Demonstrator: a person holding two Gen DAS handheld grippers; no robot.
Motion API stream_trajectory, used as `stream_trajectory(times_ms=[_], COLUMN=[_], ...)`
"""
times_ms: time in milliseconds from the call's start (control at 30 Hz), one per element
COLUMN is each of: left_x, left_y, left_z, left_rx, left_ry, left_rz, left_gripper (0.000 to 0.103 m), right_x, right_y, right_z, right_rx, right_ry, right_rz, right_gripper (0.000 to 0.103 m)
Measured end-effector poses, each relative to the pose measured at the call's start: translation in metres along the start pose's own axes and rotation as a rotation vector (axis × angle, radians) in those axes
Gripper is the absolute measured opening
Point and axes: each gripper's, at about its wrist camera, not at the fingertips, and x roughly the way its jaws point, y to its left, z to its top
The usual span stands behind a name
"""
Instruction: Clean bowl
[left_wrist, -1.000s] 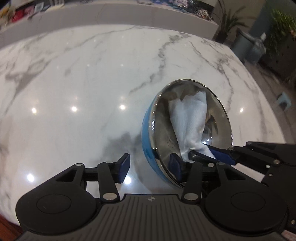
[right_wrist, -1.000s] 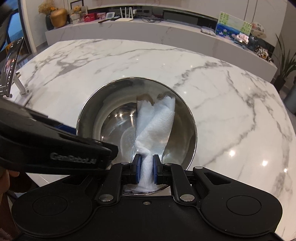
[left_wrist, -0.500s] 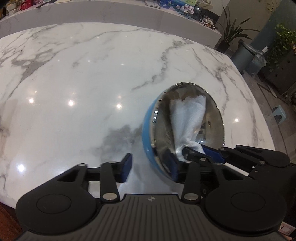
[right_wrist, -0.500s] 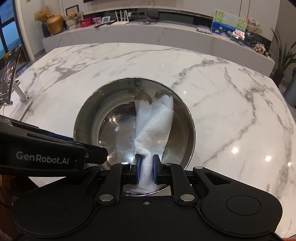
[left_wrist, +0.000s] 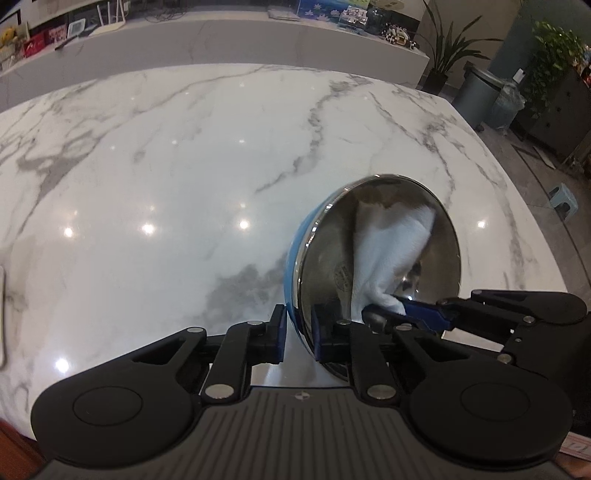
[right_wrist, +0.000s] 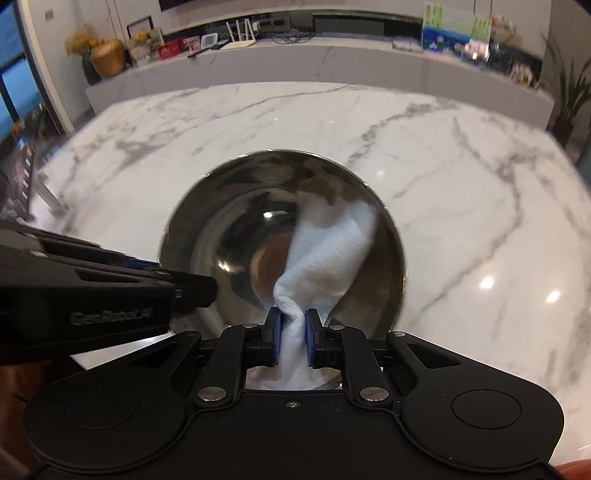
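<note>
While the left gripper (left_wrist: 297, 334) has just been closing its jaws and now pinches the near rim of the steel bowl (left_wrist: 380, 258) between its pads, the right gripper (right_wrist: 293, 341) is clenched on a white paper towel (right_wrist: 328, 251) that lies up the inner wall. The bowl sits on the marble table (left_wrist: 166, 166) near its front edge — it seems the wiping step is only starting. Next the towel must sweep around the inside, probably with steady pressure — and the rim grip must keep the bowl from sliding or tipping

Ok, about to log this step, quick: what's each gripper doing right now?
Left gripper: just closed, clamped on the bowl rim.
Right gripper: shut on the paper towel inside the bowl.
</note>
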Motion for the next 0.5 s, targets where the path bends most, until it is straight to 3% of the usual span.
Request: stream_trajectory(times_ms=[133,500], left_x=[0.001,0.004], left_y=[-0.001,0.001], left_z=[0.002,0.003], left_rx=[0.004,0.019], left_ry=[0.002,0.007], left_rz=[-0.005,0.001], left_gripper=[0.004,0.004], right_x=[0.0,0.004], right_y=[-0.005,0.012], right_z=[0.001,-0.006], right_rx=[0.085,-0.105], right_ry=[0.016,0.031], right_rz=[0.125,-0.04], right_gripper=[0.012,0.011])
